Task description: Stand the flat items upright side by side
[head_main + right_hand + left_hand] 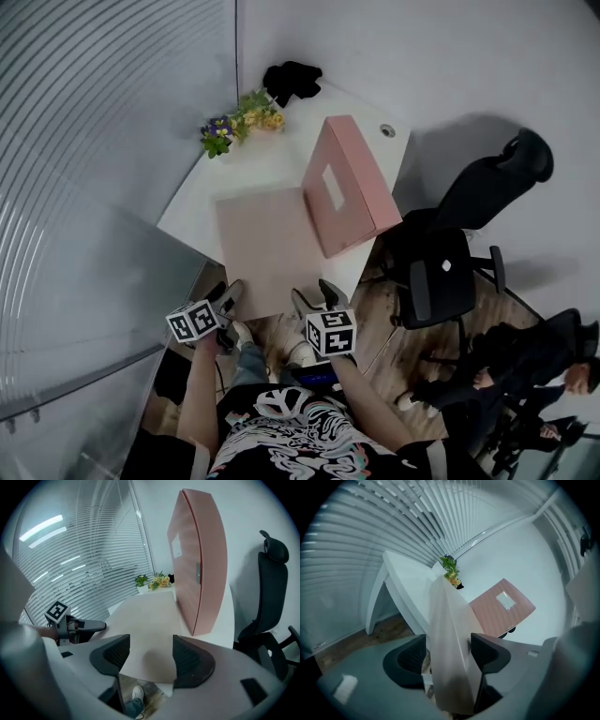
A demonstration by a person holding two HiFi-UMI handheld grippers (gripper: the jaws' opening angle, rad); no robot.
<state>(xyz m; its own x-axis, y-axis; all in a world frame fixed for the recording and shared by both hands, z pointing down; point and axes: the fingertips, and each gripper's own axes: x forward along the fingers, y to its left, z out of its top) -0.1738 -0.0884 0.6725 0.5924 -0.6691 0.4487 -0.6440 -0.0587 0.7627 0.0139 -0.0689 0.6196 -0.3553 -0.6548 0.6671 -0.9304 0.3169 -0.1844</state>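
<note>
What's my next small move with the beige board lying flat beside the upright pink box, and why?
Probably close the left tongs on the beige board: its near edge sits between their open jaws, overhanging the table. It lies flat, while the pink box already stands upright.

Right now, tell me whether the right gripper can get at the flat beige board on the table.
Probably yes. The right gripper has open jaws at the overhanging near edge of the beige board, with nothing between; the upright pink box stands off to the side.
</note>
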